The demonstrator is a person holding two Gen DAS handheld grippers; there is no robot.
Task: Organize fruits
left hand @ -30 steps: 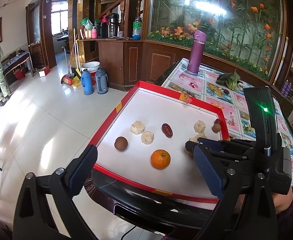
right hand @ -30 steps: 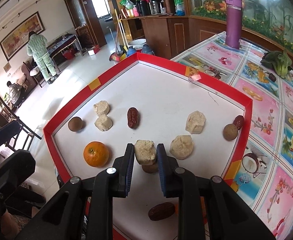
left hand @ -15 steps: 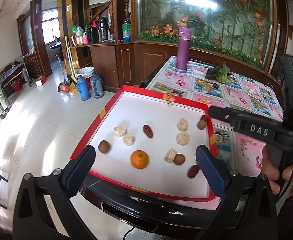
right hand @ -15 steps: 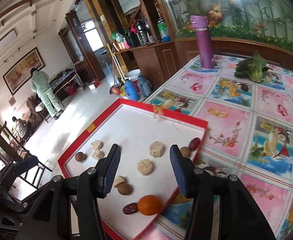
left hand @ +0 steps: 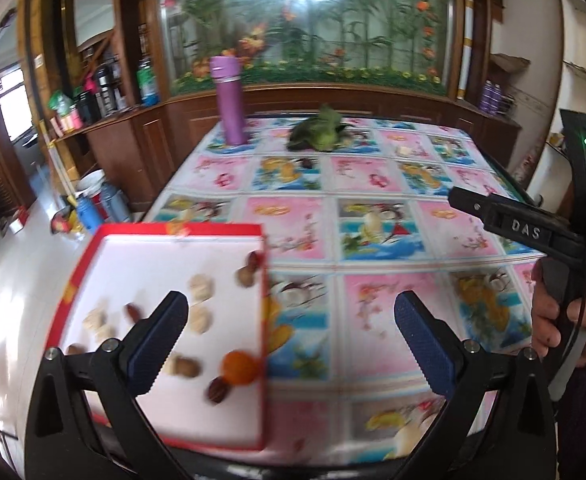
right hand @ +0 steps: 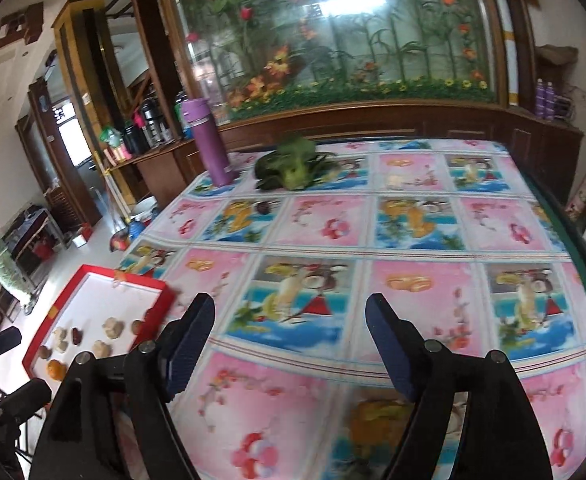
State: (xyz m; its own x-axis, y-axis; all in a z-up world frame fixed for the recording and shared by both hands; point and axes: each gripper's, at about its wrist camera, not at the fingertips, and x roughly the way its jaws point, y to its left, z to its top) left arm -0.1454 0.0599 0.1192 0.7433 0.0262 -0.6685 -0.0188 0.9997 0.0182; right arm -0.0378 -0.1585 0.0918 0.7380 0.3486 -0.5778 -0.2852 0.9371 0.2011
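Both grippers have withdrawn from the tray within the last second. The left gripper (left hand: 289, 332) is empty, fingers wide apart; the red-edged tray (left hand: 263, 320) lies under and behind its left finger, the orange (left hand: 239, 367) just beyond that fingertip. The right gripper (right hand: 291, 340), a second ago nearly closed over a pale lump, now stands spread and empty above the patterned tablecloth (right hand: 413, 216); the tray sits well left of its fingers. Farther off: green vegetable (right hand: 289, 166), purple flask (right hand: 209, 140). Judgement: the fruit remains scattered, unsorted.
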